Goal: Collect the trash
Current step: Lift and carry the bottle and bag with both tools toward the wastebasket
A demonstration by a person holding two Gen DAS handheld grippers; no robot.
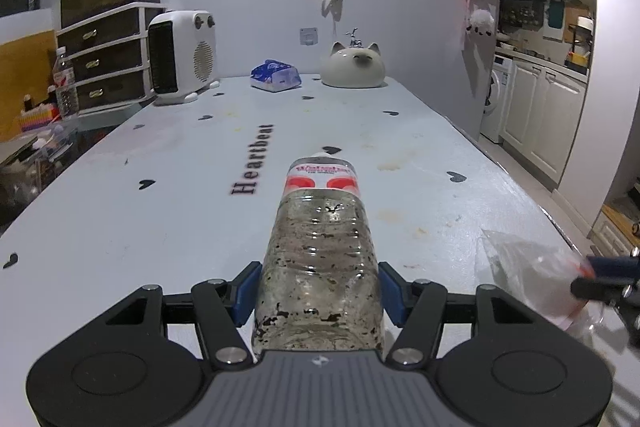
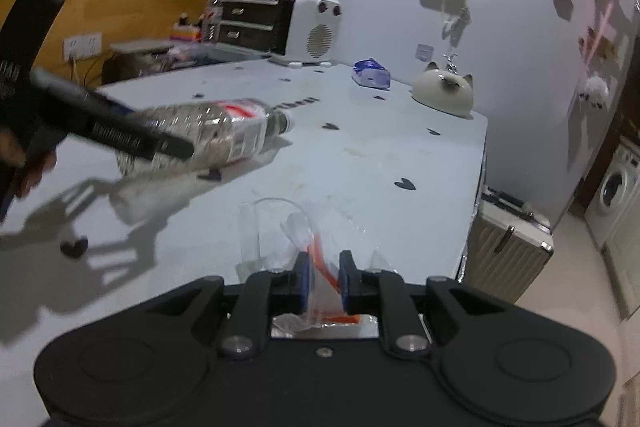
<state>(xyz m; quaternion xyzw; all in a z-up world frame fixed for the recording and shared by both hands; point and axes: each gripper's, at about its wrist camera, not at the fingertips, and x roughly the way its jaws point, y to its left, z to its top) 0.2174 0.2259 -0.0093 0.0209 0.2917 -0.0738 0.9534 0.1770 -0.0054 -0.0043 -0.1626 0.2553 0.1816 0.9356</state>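
Gripping a clear plastic bottle by its lower body in the left claw, blue pads pressing either side, neck pointing away over the pale desk; seen from the right wrist view, hanging lifted above its own shadow rather than lying on the surface. Pinching a crumpled clear plastic bag with an orange strip in the right claw, jaws nearly together on the thin film, the bag sagging forward near the desk's near right corner. Judging by this, holding both loose pieces of rubbish already, with the picking-up looking done. Remaining, apparently: carrying both to a bin, though seeing none in either view. Standing at the far end and seeming to belong there: a white heater, a cat-shaped ceramic piece, and a blue-and-white packet, the last possibly tissues rather than trash, not telling for certain.
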